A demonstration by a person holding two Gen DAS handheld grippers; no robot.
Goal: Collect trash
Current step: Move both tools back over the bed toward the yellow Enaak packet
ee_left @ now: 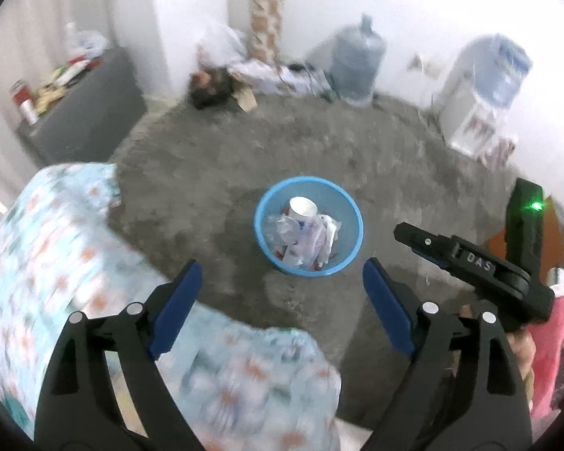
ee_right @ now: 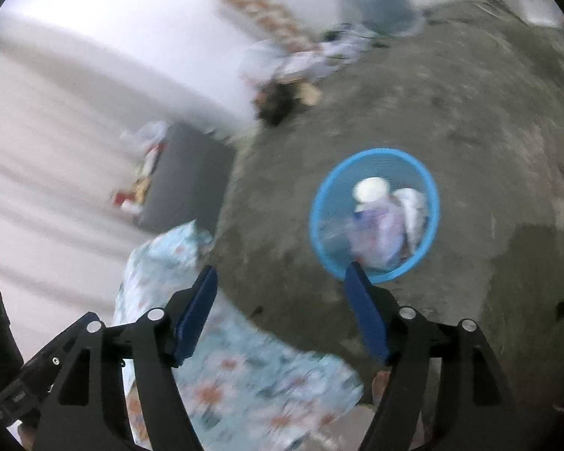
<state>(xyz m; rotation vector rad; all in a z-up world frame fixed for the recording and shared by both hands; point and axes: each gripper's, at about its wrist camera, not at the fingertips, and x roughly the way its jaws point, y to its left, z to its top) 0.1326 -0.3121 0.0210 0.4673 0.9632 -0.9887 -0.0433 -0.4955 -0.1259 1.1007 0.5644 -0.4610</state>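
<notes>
From the left wrist view, the left gripper point(ee_left: 282, 278) points steeply down at the grey floor point(ee_left: 357, 158), its blue pads point(ee_left: 180, 308) spread wide with nothing between them. Just beyond the fingertips stands a blue wastebasket point(ee_left: 351, 225), upright on the floor and holding trash: a white cup point(ee_left: 302, 206), a clear plastic bottle point(ee_left: 282, 225) and crumpled wrappers point(ee_left: 312, 244). At the near left lies a bed covered with a floral sheet point(ee_left: 56, 263). At the right the right gripper point(ee_left: 406, 235) reaches in from the side, its black body marked DAS, and part of a hand point(ee_left: 522, 345) grips its handle. Only this view shows the far side of the room clearly: a large water jug point(ee_left: 357, 60), a water dispenser point(ee_left: 481, 94) at the far right, a dark cabinet point(ee_left: 90, 112) at the far left with clutter on top, and a pile of bags point(ee_left: 244, 64) by the wall.

From the right wrist view, heavily blurred, the right gripper point(ee_right: 282, 285) tilts down less steeply and is rolled, so the room leans. Its jaws also stand apart and empty. The wastebasket point(ee_right: 432, 195) sits to the right of centre, its near rim just behind the right fingertip point(ee_right: 361, 300). The floral sheet point(ee_right: 244, 376) lies under the left finger. At the lower left edge, a dark part of the other gripper's body point(ee_right: 3, 338) shows.
</notes>
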